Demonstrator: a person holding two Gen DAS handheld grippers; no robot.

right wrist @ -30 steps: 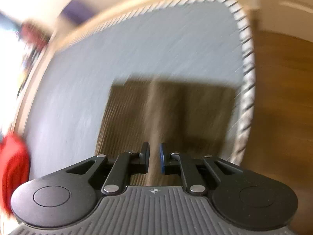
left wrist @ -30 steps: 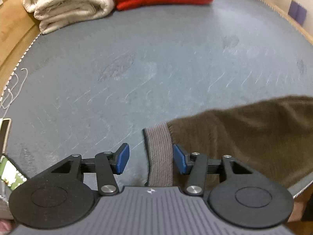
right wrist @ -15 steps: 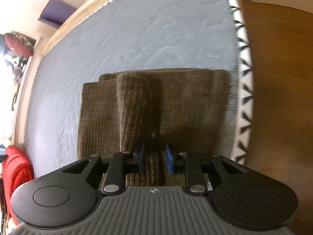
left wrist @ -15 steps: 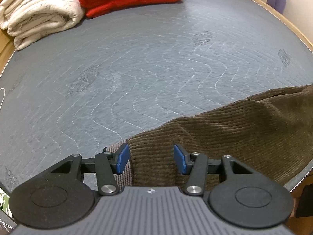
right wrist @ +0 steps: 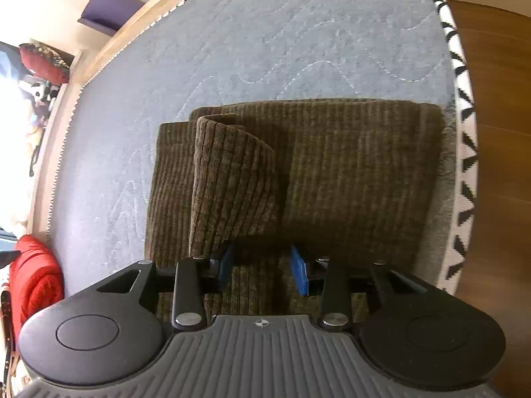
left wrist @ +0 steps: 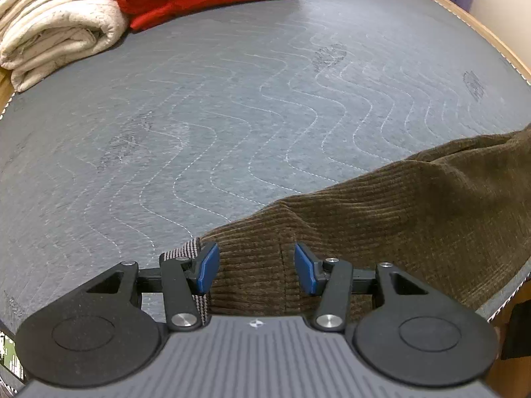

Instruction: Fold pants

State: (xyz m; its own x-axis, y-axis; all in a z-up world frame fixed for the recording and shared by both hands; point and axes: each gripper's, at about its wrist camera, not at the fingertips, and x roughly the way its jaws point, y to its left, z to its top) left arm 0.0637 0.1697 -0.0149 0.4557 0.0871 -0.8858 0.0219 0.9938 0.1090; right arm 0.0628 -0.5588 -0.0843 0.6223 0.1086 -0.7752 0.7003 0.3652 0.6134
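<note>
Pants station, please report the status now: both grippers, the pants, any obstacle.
Left gripper open over waistband end. Right gripper open, empty. Brown pants folded on grey mat, one flap curled up. Red and cream folded piles far off, not in way.

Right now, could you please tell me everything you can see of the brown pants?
The pants are dark brown ribbed corduroy, folded into a rough rectangle on the grey quilted mat near its edge. One flap curls up off the layers below. A striped grey waistband lining peeks out at one end. Both tools are open over the fabric: the left tool at the waistband end, the right tool by the curled flap.
</note>
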